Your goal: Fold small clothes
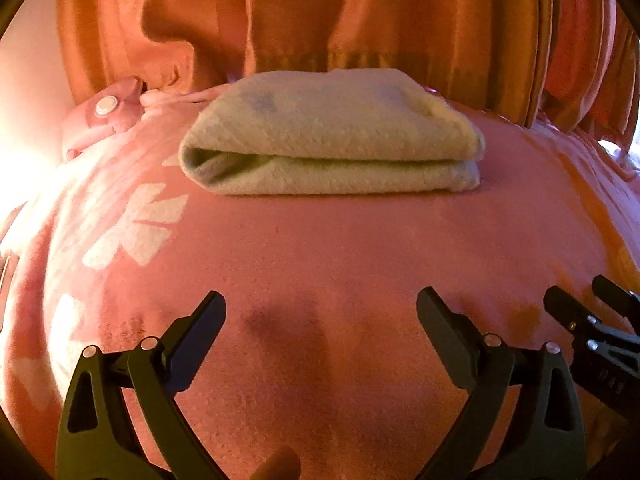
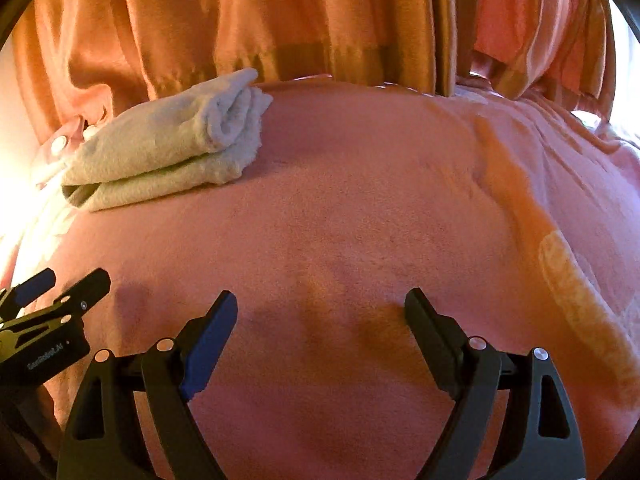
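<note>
Nearest the lens in the left wrist view is the left gripper point(image 1: 321, 304), its jaws spread wide and holding nothing, hanging over the pink blanket point(image 1: 320, 248). The right gripper point(image 2: 321, 304) is the same in its own view: jaws apart, empty, above bare blanket. Each tool shows in the other's picture, the right one at 4 o'clock of the left view and the left one at 8 o'clock of the right view, so they sit side by side and close.

The cream cloth point(image 1: 332, 132) lies at 12 o'clock from the left gripper, well apart from its tips, folded into a flat bundle of layers with the rounded fold toward the camera. From the right wrist it sits at 10 o'clock point(image 2: 168, 148), and there the loose layered ends show at its right side. It looks already folded (whether one more fold is meant, I cannot tell). Behind it hangs an orange curtain point(image 1: 360, 12), and a pink item with a white snap point(image 1: 106, 105) lies just beside the cloth at 10 o'clock.

Judging the risks: the cloth is soft and the stack is loose, so a pinch that takes only the top layer would peel the fold open. The blanket is fuzzy and yielding; jaws coming in low could snag it and drag the bundle. The two grippers are near enough to knock together if both reach inward.
</note>
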